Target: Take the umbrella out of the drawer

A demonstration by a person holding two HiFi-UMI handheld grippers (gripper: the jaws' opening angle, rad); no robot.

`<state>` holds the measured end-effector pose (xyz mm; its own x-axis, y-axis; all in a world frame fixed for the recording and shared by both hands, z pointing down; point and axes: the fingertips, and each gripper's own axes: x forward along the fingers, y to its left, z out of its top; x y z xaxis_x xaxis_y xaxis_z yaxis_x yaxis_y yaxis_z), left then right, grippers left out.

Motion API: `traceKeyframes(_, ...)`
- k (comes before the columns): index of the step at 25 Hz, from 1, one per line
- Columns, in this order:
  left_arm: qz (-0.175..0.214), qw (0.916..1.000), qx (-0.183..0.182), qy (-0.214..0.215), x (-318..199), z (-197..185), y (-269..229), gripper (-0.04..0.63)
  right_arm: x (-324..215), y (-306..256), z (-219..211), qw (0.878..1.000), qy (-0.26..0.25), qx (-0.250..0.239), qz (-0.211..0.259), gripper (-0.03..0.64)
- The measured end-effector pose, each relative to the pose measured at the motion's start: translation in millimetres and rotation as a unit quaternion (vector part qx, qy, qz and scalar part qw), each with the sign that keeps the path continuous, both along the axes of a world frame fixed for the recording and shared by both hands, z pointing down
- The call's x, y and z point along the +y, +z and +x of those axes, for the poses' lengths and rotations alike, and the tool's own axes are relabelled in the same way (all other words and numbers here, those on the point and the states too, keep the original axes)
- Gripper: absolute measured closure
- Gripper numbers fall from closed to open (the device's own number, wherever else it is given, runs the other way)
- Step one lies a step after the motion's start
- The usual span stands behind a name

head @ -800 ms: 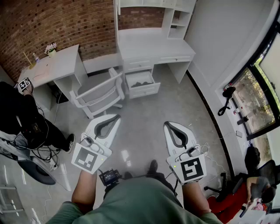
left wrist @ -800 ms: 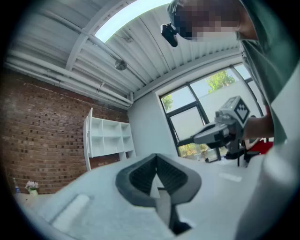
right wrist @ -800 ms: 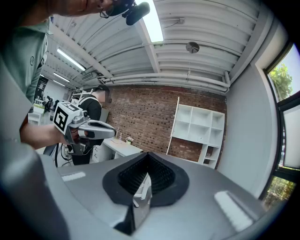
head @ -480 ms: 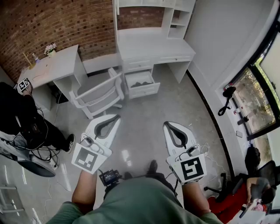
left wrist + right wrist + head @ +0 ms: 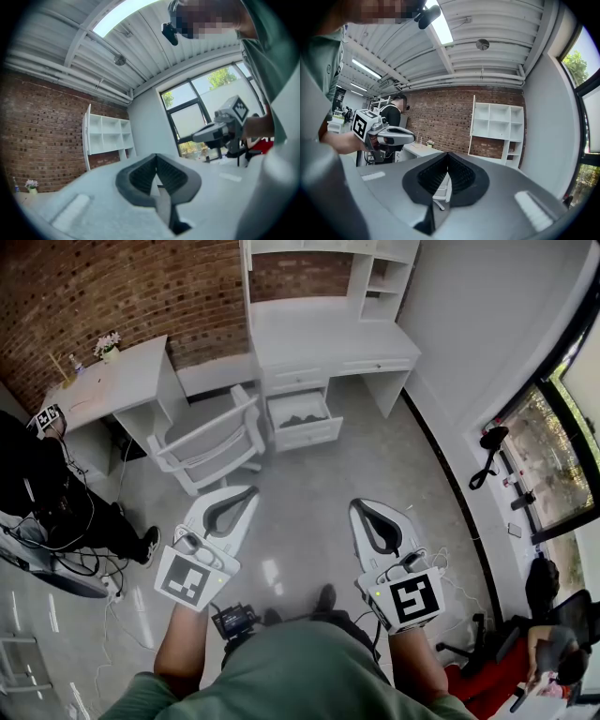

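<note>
Approach not begun: drawer (image 5: pixel 309 434) open, well out of reach.
Nothing has shifted since half a second ago. The left gripper (image 5: pixel 242 495) and right gripper (image 5: pixel 364 510) hold level over the floor, jaws pressed together on nothing, so the task has made no headway. The drawer stands under the desk (image 5: pixel 328 338), just right of the chair (image 5: pixel 208 439), well apart from both grippers. What is likely the umbrella (image 5: pixel 298 419) (a dark shape, too small to confirm) lies inside it.
</note>
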<state>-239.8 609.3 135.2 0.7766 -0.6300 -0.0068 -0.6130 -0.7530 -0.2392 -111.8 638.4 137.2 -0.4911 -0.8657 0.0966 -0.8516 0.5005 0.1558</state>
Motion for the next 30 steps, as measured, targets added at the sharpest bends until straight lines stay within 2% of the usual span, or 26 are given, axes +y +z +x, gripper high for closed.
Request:
traceKeyframes(4,-0.002,1.0,-0.005,-0.005,-12,21,4,0.592,-13,0,19,1.0,-0.002,-0.02,0.005,0.609)
traceKeyframes(18,-0.001,0.9989,-0.017,-0.043,-70,132,9,0.592,-81,3,129,0.999,-0.05,-0.012,0.008,0.609)
traceKeyframes(22,-0.002,0.9986,-0.02,-0.048,-81,142,10,0.592,-94,5,137,0.998,-0.058,-0.015,0.004,0.609)
traceKeyframes(30,-0.014,0.9989,-0.017,-0.041,-127,137,17,0.592,-137,14,130,0.998,-0.053,-0.014,-0.009,0.609)
